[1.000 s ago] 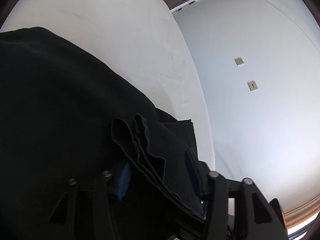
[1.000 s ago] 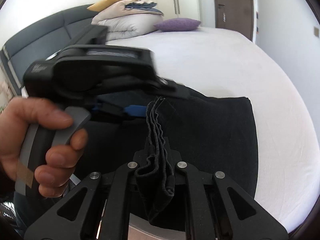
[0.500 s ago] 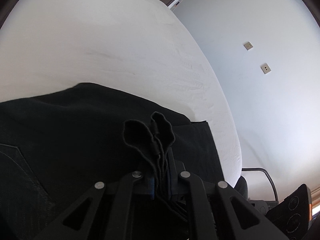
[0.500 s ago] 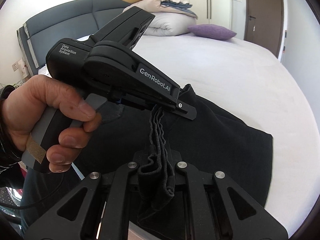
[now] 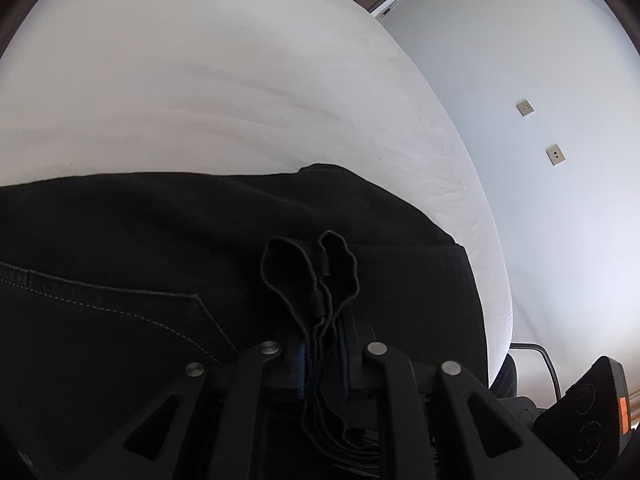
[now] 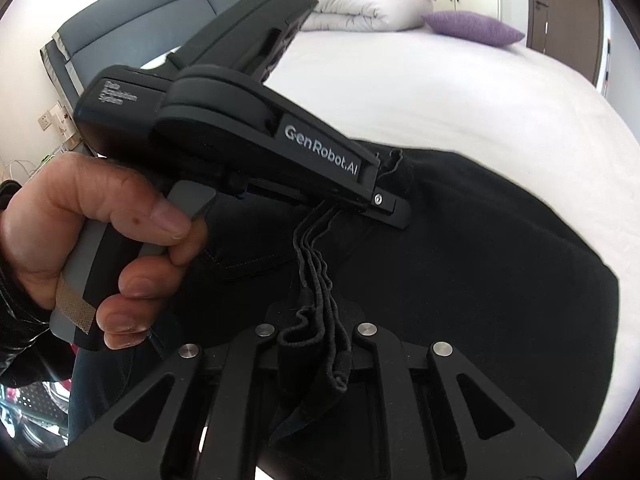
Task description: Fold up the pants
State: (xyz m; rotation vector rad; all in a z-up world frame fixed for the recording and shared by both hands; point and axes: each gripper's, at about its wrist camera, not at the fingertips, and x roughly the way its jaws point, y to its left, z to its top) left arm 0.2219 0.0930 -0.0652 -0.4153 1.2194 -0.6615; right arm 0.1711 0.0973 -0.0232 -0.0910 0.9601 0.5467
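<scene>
Black pants (image 5: 168,248) lie on a white bed (image 5: 208,92), with a stitched pocket showing at the left. My left gripper (image 5: 322,354) is shut on a bunched stack of the pants' hem edges (image 5: 310,276). In the right wrist view the pants (image 6: 480,272) spread across the bed (image 6: 460,92). My right gripper (image 6: 314,342) is shut on the same stacked hem edges (image 6: 316,276). The left gripper (image 6: 384,202), held in a hand (image 6: 120,232), pinches that stack just beyond mine, over the pants.
A grey headboard (image 6: 132,24), a folded duvet (image 6: 352,4) and a purple pillow (image 6: 472,28) are at the bed's far end. A white wall with sockets (image 5: 556,156) runs along the bed's right side. A dark device (image 5: 592,412) sits by the bed's corner.
Both grippers have carried the held hem edges forward over the pants toward the far end of the bed. The left gripper has swung level and lower onto the fabric.
</scene>
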